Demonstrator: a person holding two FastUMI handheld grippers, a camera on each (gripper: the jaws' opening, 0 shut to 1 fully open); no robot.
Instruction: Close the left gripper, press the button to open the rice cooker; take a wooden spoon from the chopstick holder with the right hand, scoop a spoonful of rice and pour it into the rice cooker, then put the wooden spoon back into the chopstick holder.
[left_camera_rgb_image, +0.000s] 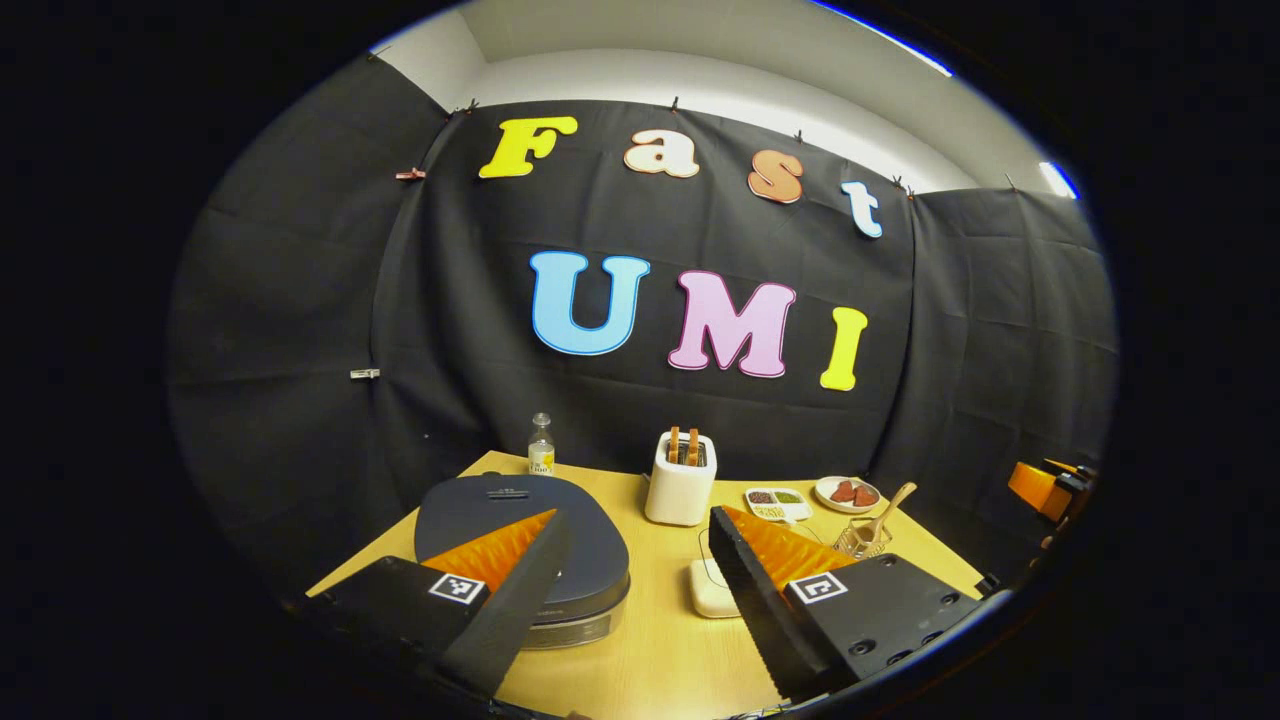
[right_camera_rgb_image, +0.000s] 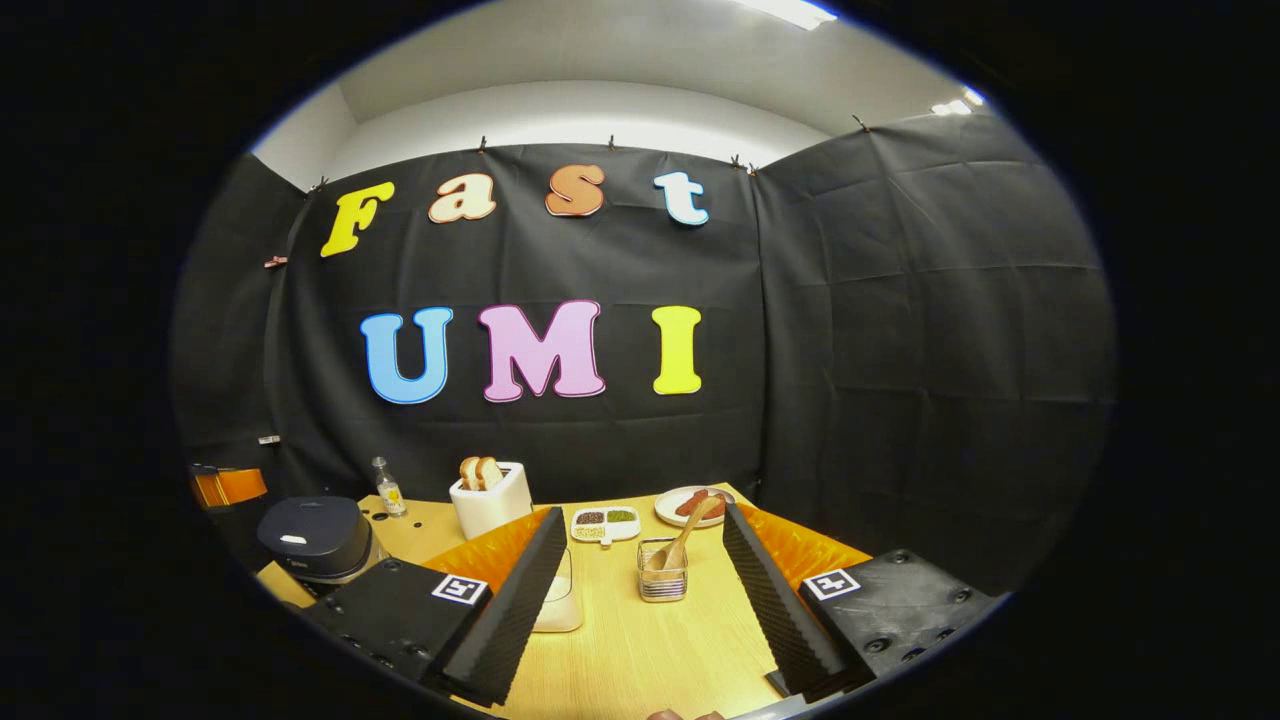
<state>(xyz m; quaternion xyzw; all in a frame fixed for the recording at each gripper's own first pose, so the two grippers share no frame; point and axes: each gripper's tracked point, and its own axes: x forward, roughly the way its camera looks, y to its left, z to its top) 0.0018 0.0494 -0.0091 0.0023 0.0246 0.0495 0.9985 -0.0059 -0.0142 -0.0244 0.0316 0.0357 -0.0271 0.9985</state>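
The dark blue-grey rice cooker (left_camera_rgb_image: 520, 540) (right_camera_rgb_image: 318, 538) stands with its lid down on the left of the wooden table (left_camera_rgb_image: 650, 650); a small button (left_camera_rgb_image: 507, 493) sits at the lid's far edge. My left gripper (left_camera_rgb_image: 638, 520) hovers open just this side of the cooker, its left finger over the lid. A wooden spoon (left_camera_rgb_image: 885, 512) (right_camera_rgb_image: 685, 535) leans in the wire chopstick holder (left_camera_rgb_image: 865, 538) (right_camera_rgb_image: 662, 570). My right gripper (right_camera_rgb_image: 645, 515) is open, with the holder straight ahead between its fingers and apart from them. A white rounded box (left_camera_rgb_image: 712, 588) (right_camera_rgb_image: 560, 600) lies mid-table.
A white toaster (left_camera_rgb_image: 680, 478) (right_camera_rgb_image: 490, 500) with bread stands at the back centre. A small bottle (left_camera_rgb_image: 541, 445) is behind the cooker. A divided dish (left_camera_rgb_image: 777, 503) (right_camera_rgb_image: 604, 523) and a plate (left_camera_rgb_image: 847, 493) (right_camera_rgb_image: 690, 505) lie at the back right.
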